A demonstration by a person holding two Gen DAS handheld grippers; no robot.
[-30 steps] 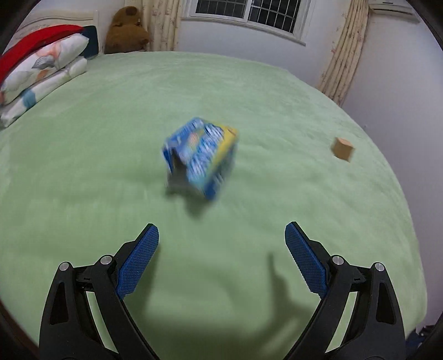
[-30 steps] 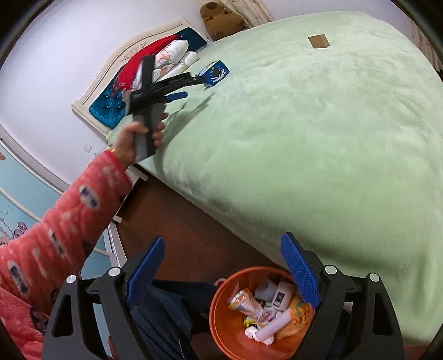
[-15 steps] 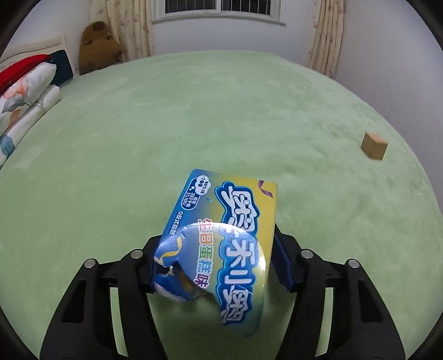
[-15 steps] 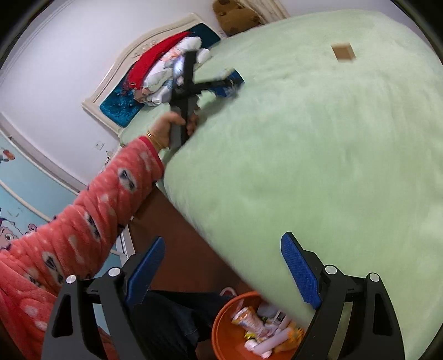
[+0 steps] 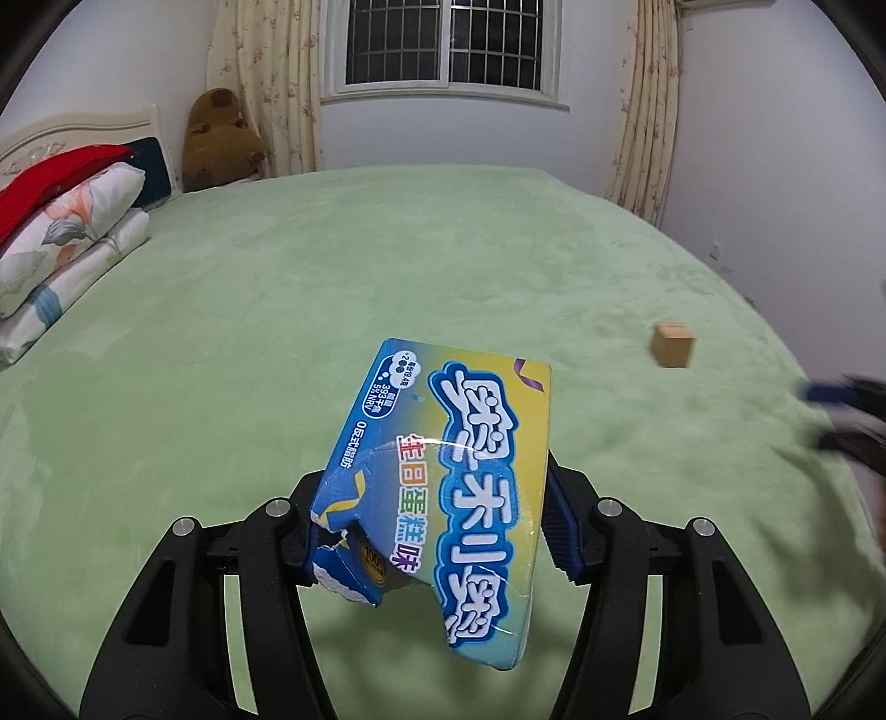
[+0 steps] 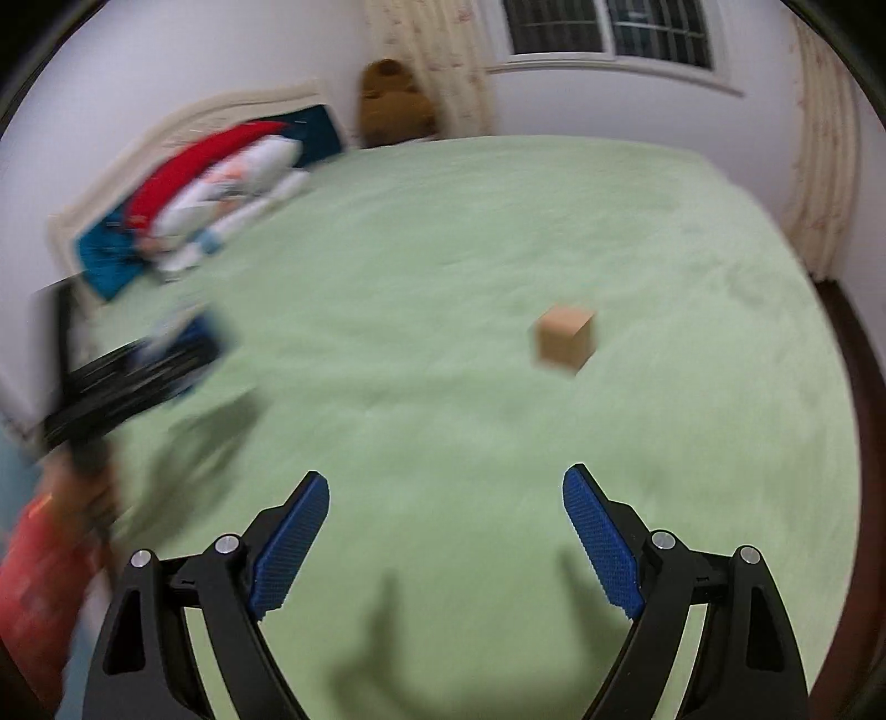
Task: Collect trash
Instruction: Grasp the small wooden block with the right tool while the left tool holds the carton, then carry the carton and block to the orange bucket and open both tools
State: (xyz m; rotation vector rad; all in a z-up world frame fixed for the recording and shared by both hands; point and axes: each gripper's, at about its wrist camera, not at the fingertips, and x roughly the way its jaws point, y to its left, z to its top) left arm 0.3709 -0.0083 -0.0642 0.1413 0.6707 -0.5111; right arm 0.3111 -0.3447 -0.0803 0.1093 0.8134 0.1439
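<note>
The left gripper (image 5: 432,531) has just closed on the torn blue-and-yellow snack box (image 5: 443,487) and holds it clear above the green bed (image 5: 277,310). The right gripper (image 6: 446,531) hangs wide and empty over the bed, facing a small brown box (image 6: 565,340) lying toward the bed's right edge.

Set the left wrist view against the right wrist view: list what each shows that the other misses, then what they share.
Only the left wrist view: the left gripper closed on the torn blue and yellow snack box, with its print readable.

Only the right wrist view: the right gripper open and empty, aimed toward the small brown box; a red sleeve at the left edge.

Both: the green bedspread, the small brown box, the pillows, the brown plush toy, the barred window and the curtains.
</note>
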